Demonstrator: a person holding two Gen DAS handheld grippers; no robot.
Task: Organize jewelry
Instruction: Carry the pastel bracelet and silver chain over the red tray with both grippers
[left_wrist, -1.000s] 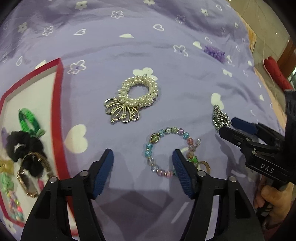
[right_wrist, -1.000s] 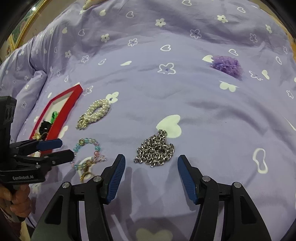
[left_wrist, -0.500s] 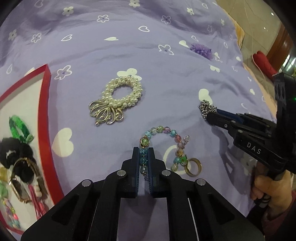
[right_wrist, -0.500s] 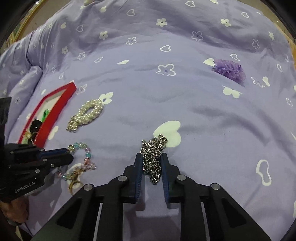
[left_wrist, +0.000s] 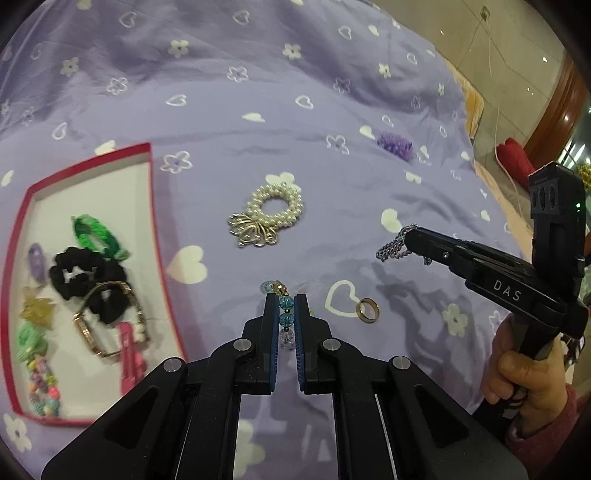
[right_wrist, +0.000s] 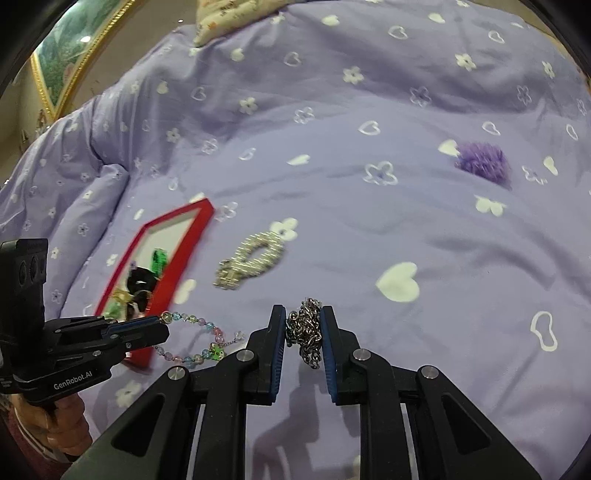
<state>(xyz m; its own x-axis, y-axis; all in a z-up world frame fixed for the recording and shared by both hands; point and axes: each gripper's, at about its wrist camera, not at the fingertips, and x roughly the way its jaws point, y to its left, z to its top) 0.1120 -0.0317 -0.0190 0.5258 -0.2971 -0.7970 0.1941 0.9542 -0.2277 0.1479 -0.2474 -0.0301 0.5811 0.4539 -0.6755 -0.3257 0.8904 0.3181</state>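
A bed covered with a lilac bedspread (left_wrist: 258, 92) printed with white hearts and flowers carries the jewelry. The left hand-held gripper (left_wrist: 286, 306) is clenched on a beaded bracelet (left_wrist: 285, 314); in the right wrist view the rest of that bracelet (right_wrist: 199, 339) is seen hanging from its tips, clear of the cloth. The right hand-held gripper (right_wrist: 303, 317) is clenched on a bunched silver chain (right_wrist: 304, 332), which is pinched between the blue pads (right_wrist: 279, 343); from the left wrist view the chain (left_wrist: 393, 247) is seen dangling off that gripper's tips above the bedspread. A hand (left_wrist: 517, 380) is wrapped around the right gripper's handle. A pearl scrunchie with a gold filigree charm (left_wrist: 269, 214) lies on the bedspread beyond the left gripper, and a gold ring (left_wrist: 367, 311) lies beside a white heart outline near its tips. A red-edged tray (left_wrist: 92, 160) sits toward the left side of the bed and holds hair ties, a watch and small beads. A purple fluffy piece (right_wrist: 484, 162) lies well apart, toward the far right of the bed.
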